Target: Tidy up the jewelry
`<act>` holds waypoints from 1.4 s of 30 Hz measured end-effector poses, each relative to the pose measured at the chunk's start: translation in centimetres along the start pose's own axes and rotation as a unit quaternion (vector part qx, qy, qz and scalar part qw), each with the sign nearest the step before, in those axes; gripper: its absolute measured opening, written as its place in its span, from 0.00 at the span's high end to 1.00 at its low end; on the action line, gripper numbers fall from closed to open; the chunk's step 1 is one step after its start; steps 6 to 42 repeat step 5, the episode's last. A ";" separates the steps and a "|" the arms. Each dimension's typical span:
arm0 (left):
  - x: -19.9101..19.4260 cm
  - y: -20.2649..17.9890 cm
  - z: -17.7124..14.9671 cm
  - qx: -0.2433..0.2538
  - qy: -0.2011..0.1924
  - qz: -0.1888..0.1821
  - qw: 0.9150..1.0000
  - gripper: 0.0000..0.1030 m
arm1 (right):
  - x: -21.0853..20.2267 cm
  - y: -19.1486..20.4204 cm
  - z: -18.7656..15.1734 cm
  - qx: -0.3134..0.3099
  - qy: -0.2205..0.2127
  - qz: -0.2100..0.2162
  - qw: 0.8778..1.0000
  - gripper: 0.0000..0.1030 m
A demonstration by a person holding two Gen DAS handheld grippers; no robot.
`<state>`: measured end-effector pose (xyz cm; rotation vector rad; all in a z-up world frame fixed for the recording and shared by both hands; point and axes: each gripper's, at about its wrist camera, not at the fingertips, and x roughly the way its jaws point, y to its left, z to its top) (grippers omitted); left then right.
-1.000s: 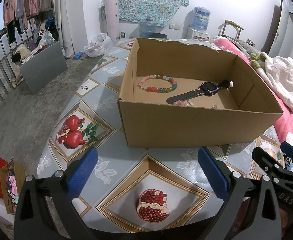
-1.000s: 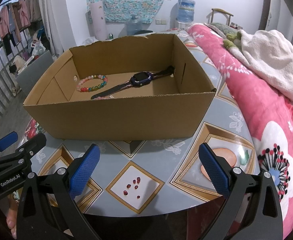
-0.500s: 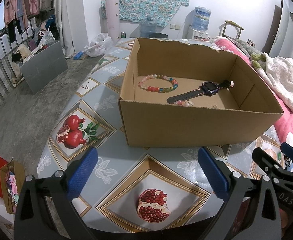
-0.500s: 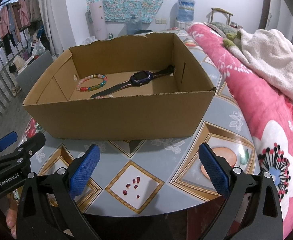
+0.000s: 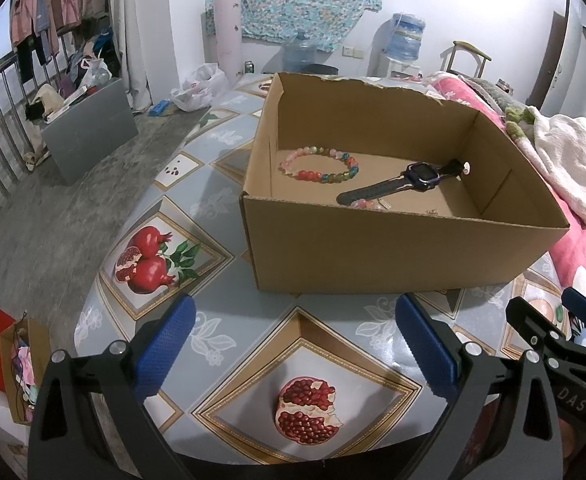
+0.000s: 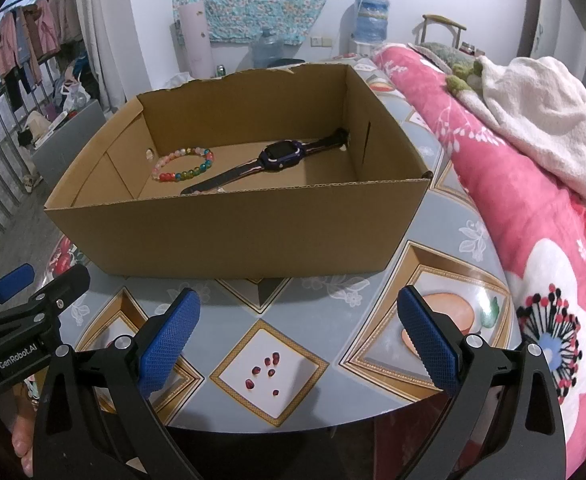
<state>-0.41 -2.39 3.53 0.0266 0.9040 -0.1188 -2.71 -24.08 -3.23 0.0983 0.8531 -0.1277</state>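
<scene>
Both the left claw and the right claw hover wide open and empty above the bench. Inside the cardboard box lie the bead bracelet and the smartwatch. The bracelet looks light and slippery, so pinch across its beads; the watch is best taken by its soft strap.

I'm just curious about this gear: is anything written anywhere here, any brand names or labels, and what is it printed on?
"GenRobot.AI": white print on the black body of the left gripper, seen in the right wrist view.
"DAS": a cut-off fragment on the body of the right gripper, seen in the left wrist view.
The watch screen is dark; the cardboard box shows no print.
</scene>
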 end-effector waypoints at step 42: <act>0.0 0.0 0.0 0.000 0.000 -0.001 1.000 0.05 | 0.1 -0.1 -0.1 0.000 0.000 0.000 1.000 0.08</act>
